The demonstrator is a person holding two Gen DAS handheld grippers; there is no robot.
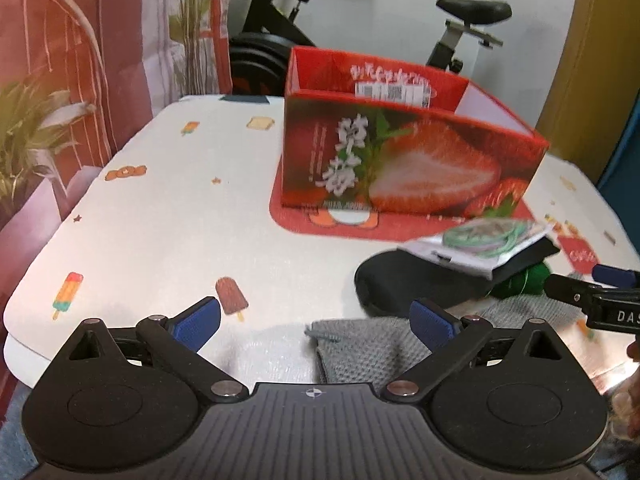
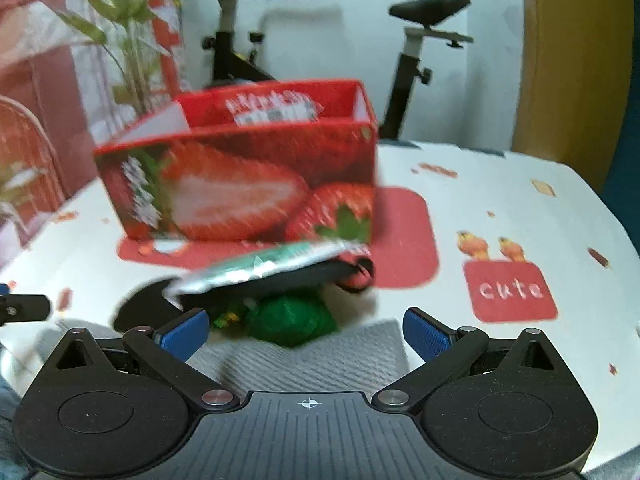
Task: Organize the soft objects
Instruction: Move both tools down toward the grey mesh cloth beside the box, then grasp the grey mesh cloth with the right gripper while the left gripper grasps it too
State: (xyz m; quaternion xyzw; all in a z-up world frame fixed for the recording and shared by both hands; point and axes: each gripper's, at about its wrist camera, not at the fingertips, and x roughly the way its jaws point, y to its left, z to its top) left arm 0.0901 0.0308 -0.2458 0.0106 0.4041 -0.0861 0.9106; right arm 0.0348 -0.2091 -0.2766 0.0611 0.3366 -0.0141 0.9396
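A red strawberry-print box (image 1: 400, 160), open at the top, stands on a red mat on the table; it also shows in the right wrist view (image 2: 248, 184). In front of it lies a pile: a black soft item (image 1: 404, 280), a clear packet of green bands (image 1: 484, 240), a green bundle (image 2: 292, 320) and a grey knitted cloth (image 1: 360, 348), which also shows in the right wrist view (image 2: 320, 360). My left gripper (image 1: 316, 326) is open over the grey cloth's left edge. My right gripper (image 2: 306, 332) is open just before the green bundle. Both are empty.
The white tablecloth (image 1: 160, 220) has ice-lolly prints and a red "cute" patch (image 2: 512, 292). An exercise bike (image 2: 424, 40) stands behind the table. A plant (image 1: 24, 128) and a red curtain are at the left. The right gripper's tip (image 1: 592, 300) shows at the left view's right edge.
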